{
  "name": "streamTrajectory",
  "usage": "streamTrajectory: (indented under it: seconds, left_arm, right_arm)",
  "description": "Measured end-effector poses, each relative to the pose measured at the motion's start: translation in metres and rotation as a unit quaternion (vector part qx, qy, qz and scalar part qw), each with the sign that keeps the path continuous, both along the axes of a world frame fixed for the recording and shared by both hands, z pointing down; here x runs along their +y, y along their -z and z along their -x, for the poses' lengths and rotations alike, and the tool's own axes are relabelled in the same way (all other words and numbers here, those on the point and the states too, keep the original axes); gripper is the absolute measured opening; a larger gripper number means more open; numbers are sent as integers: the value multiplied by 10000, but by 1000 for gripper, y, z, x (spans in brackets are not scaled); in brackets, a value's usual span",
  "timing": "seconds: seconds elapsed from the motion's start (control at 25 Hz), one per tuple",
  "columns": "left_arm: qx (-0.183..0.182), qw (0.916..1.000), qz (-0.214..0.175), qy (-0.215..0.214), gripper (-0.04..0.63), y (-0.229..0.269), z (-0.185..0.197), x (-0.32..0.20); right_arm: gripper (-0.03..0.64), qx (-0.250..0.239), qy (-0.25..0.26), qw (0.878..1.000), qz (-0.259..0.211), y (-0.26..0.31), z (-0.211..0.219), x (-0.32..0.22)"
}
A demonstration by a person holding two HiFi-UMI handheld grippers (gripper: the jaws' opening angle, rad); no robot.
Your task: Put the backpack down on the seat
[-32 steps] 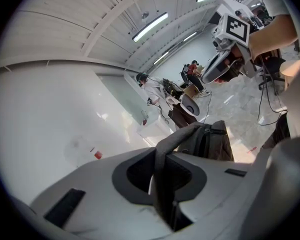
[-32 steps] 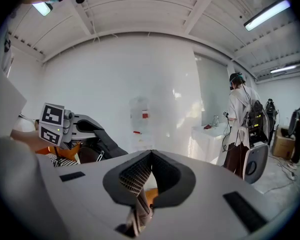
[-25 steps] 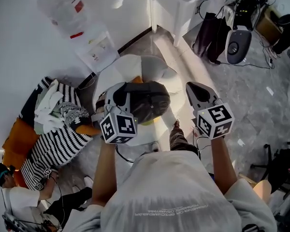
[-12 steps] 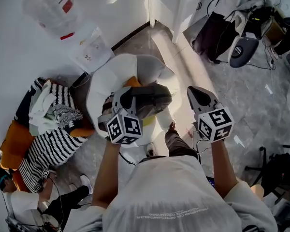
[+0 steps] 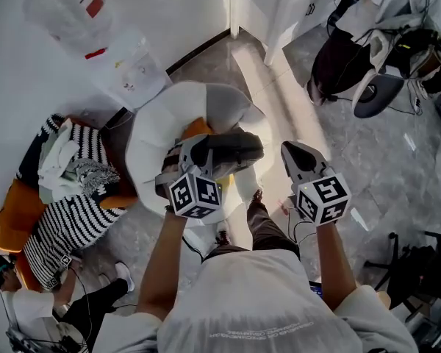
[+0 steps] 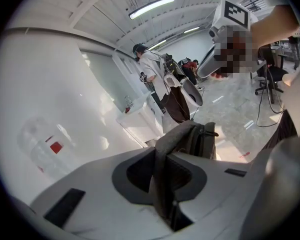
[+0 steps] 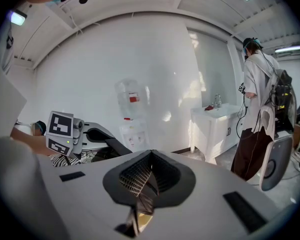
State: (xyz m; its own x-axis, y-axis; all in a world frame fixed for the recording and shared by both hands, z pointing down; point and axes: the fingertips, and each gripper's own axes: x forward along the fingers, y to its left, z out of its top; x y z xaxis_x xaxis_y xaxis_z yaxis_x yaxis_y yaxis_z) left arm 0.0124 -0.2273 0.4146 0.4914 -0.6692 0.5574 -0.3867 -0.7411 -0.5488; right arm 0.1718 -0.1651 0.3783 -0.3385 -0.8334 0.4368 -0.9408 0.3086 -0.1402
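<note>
A dark grey backpack (image 5: 231,151) hangs over the right front part of a round white seat (image 5: 158,127) with an orange cushion (image 5: 200,127). My left gripper (image 5: 182,153) is shut on the backpack's strap (image 6: 162,169), and the bag's body (image 6: 197,139) hangs just beyond the jaws. My right gripper (image 5: 294,153) is to the right of the bag, apart from it, over the floor. Its jaws (image 7: 149,159) are shut with nothing between them. The left gripper (image 7: 102,136) also shows in the right gripper view.
A water dispenser (image 5: 136,68) stands against the wall behind the seat. A heap of striped cloth and clothes (image 5: 70,197) lies to the left. A white cabinet (image 5: 268,2) and a chair with bags (image 5: 378,61) are at the back right. A person (image 5: 18,300) sits low left.
The view has swung, so more of the white seat shows to the left of the backpack. The left gripper keeps its hold on the strap; the right gripper stays beside it.
</note>
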Motion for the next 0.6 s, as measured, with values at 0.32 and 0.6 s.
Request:
streamTrajectory:
  seconds: [0.32,0.6]
  left_arm:
    - [-115,9996,242,-134,43,-37,-16,-19]
    - [-301,9979,506,-273,43,-70,-31,-33]
  right_arm:
    - [2,-72,24,9996,259,-34,-9,-27]
    - [2,-80,212,9988,434,-52,-15,-53]
